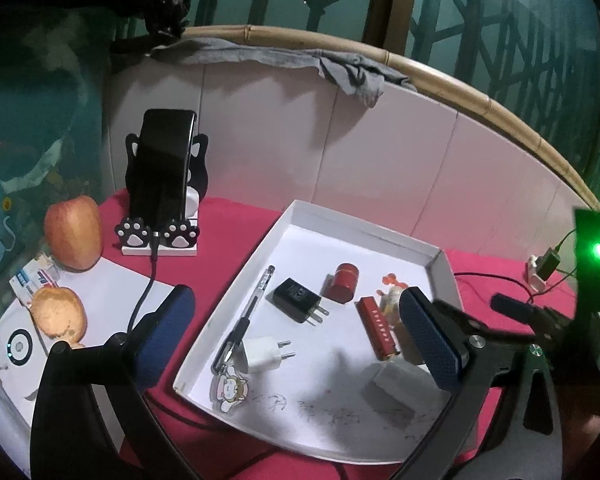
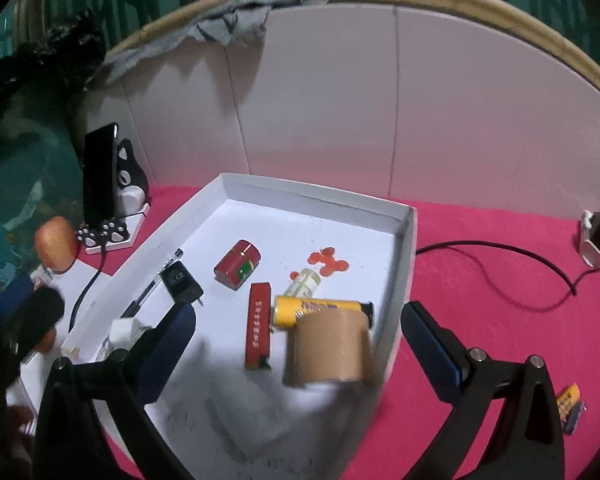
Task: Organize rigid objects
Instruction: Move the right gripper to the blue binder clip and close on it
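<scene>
A white tray [image 1: 236, 280] on the pink cloth holds a pen [image 1: 246, 312], a black charger [image 1: 298, 300], a white plug [image 1: 262, 354], a red cylinder [image 1: 342, 282], a red lighter [image 1: 378, 328], a cartoon keychain [image 1: 230, 392] and a grey block [image 1: 392, 390]. My left gripper [image 1: 296, 332] is open above the tray. My right gripper [image 2: 298, 344] is open over the tray [image 2: 404, 264]; a blurred brown tape roll [image 2: 330, 346] sits between its fingers, loose, by a yellow battery [image 2: 316, 308], the lighter [image 2: 258, 326] and the red cylinder [image 2: 238, 264].
A phone on a cat-paw stand [image 1: 164, 184], an apple [image 1: 74, 232] and a bread roll [image 1: 60, 312] sit to the left. A black cable [image 2: 500, 260] runs to a plug [image 2: 598, 232] at the right. Another small battery [image 2: 568, 402] lies on the cloth.
</scene>
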Demonstrator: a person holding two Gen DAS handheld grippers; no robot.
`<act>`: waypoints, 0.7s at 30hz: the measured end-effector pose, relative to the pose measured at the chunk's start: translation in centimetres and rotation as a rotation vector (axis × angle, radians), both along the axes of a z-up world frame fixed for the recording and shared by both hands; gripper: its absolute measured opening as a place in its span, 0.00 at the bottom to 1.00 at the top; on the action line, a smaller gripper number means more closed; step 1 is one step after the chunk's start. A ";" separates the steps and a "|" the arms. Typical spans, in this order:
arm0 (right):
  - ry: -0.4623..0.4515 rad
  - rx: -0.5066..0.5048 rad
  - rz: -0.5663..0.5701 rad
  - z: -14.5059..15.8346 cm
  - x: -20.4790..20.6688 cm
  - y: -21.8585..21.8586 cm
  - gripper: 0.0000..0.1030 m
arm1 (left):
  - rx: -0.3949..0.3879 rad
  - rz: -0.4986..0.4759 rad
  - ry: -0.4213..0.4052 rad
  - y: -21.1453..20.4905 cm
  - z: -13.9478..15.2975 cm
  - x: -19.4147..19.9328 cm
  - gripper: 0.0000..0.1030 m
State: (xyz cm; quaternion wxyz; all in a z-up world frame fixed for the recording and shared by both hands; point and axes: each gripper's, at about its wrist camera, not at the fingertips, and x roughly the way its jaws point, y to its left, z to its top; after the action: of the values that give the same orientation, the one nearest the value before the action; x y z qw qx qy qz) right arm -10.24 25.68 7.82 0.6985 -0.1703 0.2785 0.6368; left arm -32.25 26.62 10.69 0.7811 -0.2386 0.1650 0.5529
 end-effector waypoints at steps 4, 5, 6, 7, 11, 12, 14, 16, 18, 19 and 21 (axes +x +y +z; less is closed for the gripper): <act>0.009 0.026 0.005 0.3 0.8 -2.5 1.00 | 0.020 -0.011 -0.014 -0.8 0.9 0.3 1.00; 0.013 0.032 0.003 0.3 1.1 -3.1 1.00 | 0.025 -0.016 -0.017 -1.1 1.0 0.4 1.00; 0.016 0.035 0.001 0.3 1.4 -3.5 1.00 | 0.031 -0.025 -0.022 -1.4 1.3 0.6 1.00; 0.019 0.039 -0.004 0.3 1.7 -4.0 1.00 | 0.034 -0.032 -0.027 -1.6 1.4 0.8 1.00; 0.042 0.051 -0.035 0.4 3.3 -5.8 1.00 | 0.053 -0.070 -0.028 -2.8 2.1 2.1 1.00; 0.052 0.057 -0.045 0.4 3.8 -6.3 1.00 | 0.057 -0.080 -0.024 -3.0 2.2 2.5 1.00; 0.069 0.070 -0.072 0.3 5.2 -7.5 1.00 | 0.064 -0.111 -0.009 -3.6 2.4 3.7 1.00; 0.072 0.074 -0.096 0.2 6.4 -8.4 1.00 | 0.065 -0.144 0.007 -4.2 2.4 4.9 1.00; 0.068 0.073 -0.136 -0.2 8.3 -9.5 1.00 | 0.057 -0.188 0.026 -4.7 2.1 6.4 1.00; 0.064 0.072 -0.158 -0.4 9.3 -10.1 1.00 | 0.052 -0.213 0.036 -5.0 1.9 7.2 1.00; 0.056 0.059 -0.209 -1.2 11.8 -11.5 1.00 | 0.034 -0.275 0.062 -5.7 1.2 9.3 1.00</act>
State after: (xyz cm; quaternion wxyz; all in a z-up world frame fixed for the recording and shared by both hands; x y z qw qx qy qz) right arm 1.56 14.22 6.64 0.7578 -0.1020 0.2952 0.5729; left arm -23.00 20.95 11.89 0.8480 -0.1834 0.2107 0.4505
